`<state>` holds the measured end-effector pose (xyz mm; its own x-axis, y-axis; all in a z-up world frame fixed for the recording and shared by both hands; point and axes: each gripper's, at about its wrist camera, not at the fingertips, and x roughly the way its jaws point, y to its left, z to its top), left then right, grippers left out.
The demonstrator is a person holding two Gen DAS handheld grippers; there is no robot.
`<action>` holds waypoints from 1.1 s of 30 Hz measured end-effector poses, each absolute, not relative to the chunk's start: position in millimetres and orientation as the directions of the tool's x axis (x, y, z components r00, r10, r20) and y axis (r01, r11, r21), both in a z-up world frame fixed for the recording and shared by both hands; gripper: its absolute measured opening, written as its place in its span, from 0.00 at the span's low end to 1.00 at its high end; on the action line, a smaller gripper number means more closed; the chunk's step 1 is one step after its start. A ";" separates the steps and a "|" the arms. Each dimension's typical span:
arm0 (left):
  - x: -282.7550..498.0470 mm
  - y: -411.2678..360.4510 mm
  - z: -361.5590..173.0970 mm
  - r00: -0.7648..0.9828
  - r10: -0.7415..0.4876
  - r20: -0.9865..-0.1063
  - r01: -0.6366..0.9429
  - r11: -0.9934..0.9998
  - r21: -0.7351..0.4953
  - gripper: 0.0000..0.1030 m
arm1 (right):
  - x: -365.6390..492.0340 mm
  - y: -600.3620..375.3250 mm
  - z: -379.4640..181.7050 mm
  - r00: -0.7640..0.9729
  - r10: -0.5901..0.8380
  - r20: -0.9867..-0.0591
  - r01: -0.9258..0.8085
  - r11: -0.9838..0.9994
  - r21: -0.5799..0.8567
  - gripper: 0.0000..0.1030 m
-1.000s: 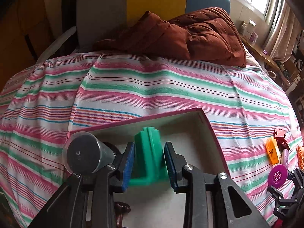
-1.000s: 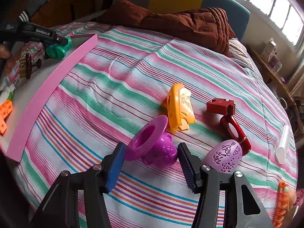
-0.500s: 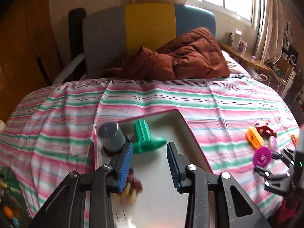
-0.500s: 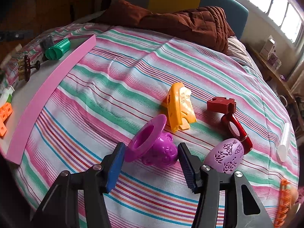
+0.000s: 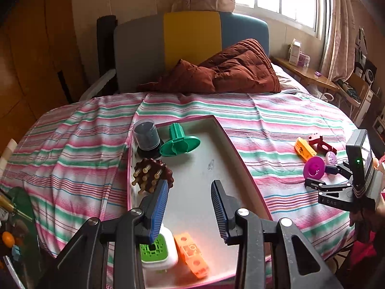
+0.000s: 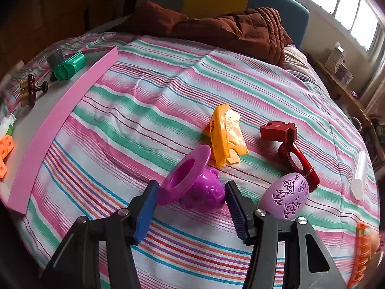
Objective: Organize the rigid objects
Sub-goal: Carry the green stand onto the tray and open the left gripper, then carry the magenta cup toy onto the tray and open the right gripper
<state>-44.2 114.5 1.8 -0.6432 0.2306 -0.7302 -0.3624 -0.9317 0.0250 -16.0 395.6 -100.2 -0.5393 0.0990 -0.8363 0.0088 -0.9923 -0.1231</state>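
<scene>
A pink-rimmed tray (image 5: 243, 166) lies on the striped bed. In it are a green flanged piece (image 5: 179, 141), a dark capped cylinder (image 5: 146, 134), a brown studded piece (image 5: 152, 174), a green-and-white block (image 5: 158, 252) and an orange block (image 5: 191, 255). My left gripper (image 5: 190, 207) is open and empty above the tray. My right gripper (image 6: 192, 207) is open, with its jaws on either side of a purple flanged toy (image 6: 195, 183). Beside it lie a yellow piece (image 6: 226, 134), a dark red piece (image 6: 288, 149) and a lilac egg (image 6: 286, 196).
A brown quilt (image 5: 226, 72) is heaped at the headboard. A white tube (image 6: 359, 173) and an orange ridged piece (image 6: 361, 250) lie at the bed's right edge. The tray's pink rim (image 6: 60, 118) shows left in the right wrist view. A shelf (image 5: 305, 74) stands under the window.
My left gripper let go of the green flanged piece in the tray and drew back and up, open. My right gripper stayed open around the purple toy.
</scene>
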 end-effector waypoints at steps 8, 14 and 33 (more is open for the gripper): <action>-39.0 111.4 -0.3 -0.634 0.222 -0.741 -0.354 -0.935 0.022 0.36 | -16.2 391.9 -99.7 -0.543 0.085 -0.835 0.018 -0.993 -0.113 0.55; -37.2 106.6 -4.6 -0.628 0.212 -0.749 -0.341 -0.940 0.019 0.36 | -16.3 384.8 -99.4 -0.545 0.053 -0.837 0.047 -0.995 -0.093 0.55; -32.4 63.1 -2.7 -0.658 0.184 -0.730 -0.279 -0.960 0.009 0.36 | -18.6 367.3 -81.9 -0.571 -0.113 -0.813 -0.009 -0.990 0.144 0.55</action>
<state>-32.4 63.1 -2.7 -0.6578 0.1839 -0.7304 -0.2788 -0.9603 0.0093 -18.6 367.3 -81.9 -0.5713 -0.1131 -0.8129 -0.0094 -0.9895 0.1442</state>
